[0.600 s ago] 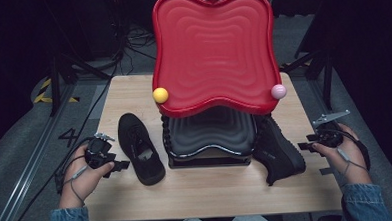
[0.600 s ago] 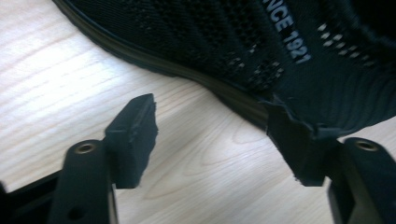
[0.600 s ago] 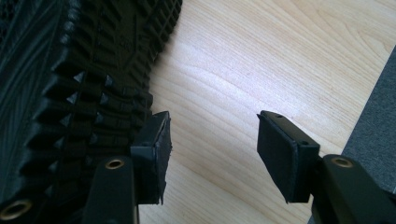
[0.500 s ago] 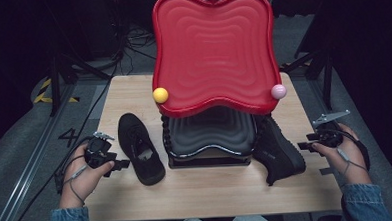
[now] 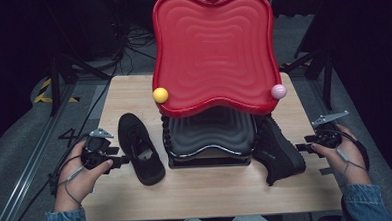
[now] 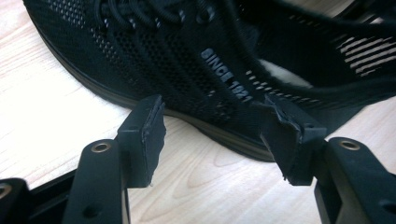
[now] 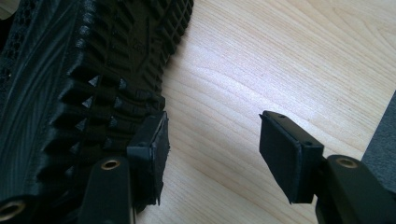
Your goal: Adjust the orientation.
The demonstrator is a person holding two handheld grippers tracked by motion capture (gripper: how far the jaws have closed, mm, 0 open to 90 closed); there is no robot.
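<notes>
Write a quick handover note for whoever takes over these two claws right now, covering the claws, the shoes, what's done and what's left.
Left claw: open, jaws level with the side of the left shoe, not gripping.
Right claw: open, beside the sole of the right shoe, which lies tipped on its side against the black tiered rack.
Both shoes sit on the wooden table, flanking the rack under the red tray.
Done: nothing lifted.
Left: probably grasp each shoe and place it.
</notes>
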